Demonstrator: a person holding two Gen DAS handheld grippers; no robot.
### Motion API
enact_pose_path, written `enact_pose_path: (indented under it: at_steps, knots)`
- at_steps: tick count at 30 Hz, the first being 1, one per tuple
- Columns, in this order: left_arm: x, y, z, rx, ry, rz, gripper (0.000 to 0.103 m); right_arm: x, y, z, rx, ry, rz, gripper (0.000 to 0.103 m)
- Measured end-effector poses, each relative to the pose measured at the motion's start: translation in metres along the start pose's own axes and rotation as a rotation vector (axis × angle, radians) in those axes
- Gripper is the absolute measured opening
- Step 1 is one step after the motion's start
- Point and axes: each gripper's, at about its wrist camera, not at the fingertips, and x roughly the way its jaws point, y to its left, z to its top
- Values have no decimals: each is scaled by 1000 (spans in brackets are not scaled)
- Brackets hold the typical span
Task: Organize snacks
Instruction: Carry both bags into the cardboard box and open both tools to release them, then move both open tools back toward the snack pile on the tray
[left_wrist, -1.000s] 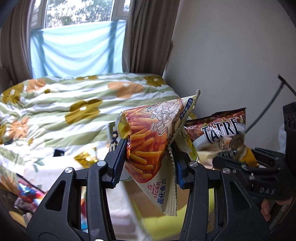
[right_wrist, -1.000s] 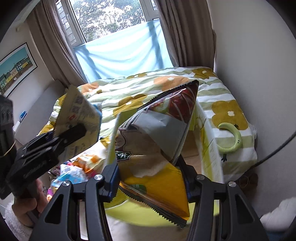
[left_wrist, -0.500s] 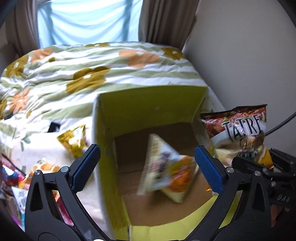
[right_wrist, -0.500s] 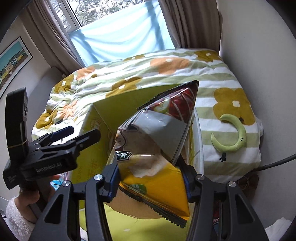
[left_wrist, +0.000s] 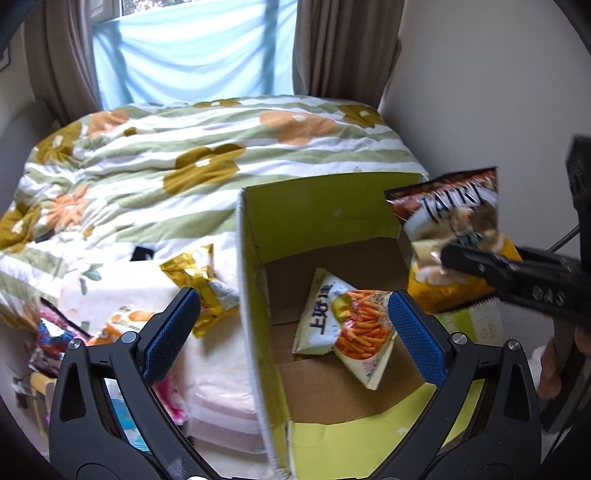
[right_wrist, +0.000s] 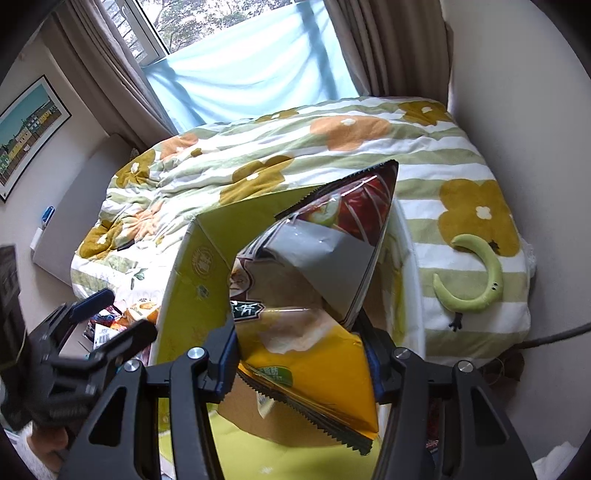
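While the bed (left_wrist: 207, 147) is lying under its flowered quilt and filling the far half of the left wrist view, you are working over the yellow-green box (left_wrist: 321, 206) standing open at its near right corner. On the brown floor of the box the fries bag (left_wrist: 347, 328) is lying flat, free of your left gripper (left_wrist: 291, 325), whose blue pads are standing wide apart with nothing pressed between them. Your right gripper (right_wrist: 301, 354) is squeezing the chip bag (right_wrist: 317, 280) by its lower part; the jaws have just been opening a little, yet the pads are pressing on the bag, which is hanging over the right wall of the box. Left of the box a gold packet (left_wrist: 199, 280) is lying beside more wrappers. A green crescent toy (right_wrist: 476, 277) is resting on the quilt, right of the box.
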Motion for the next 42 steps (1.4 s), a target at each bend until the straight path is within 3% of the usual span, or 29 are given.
enact_pose_path:
  at_steps: [3,5,7,12,17,23,35,42]
  knots:
    - [-3,1,1,9,-6,19,101,14,3,9,-12,6,-12,59]
    - [-3,3,1,5,-13,23,101,22,2,14,-6,10,-24,85]
    - [-5,4,0,-1,-19,23,101,23,1,14,-2,1,-29,95]
    - [-6,3,-1,-4,-33,41,101,16,4,4,-36,-9,-75,95]
    - [-14,2,-2,-2,-53,42,101,6,1,-4,-28,15,-52,95]
    - [-32,-2,-3,0,-90,44,101,-16,6,-11,-49,-24,-63,95]
    - [-98,-3,-24,2,-169,115,101,-74,43,-30,-158,-130,-50,95]
    - [-140,18,-50,-14,-206,137,101,-96,78,-55,-190,-173,-28,95]
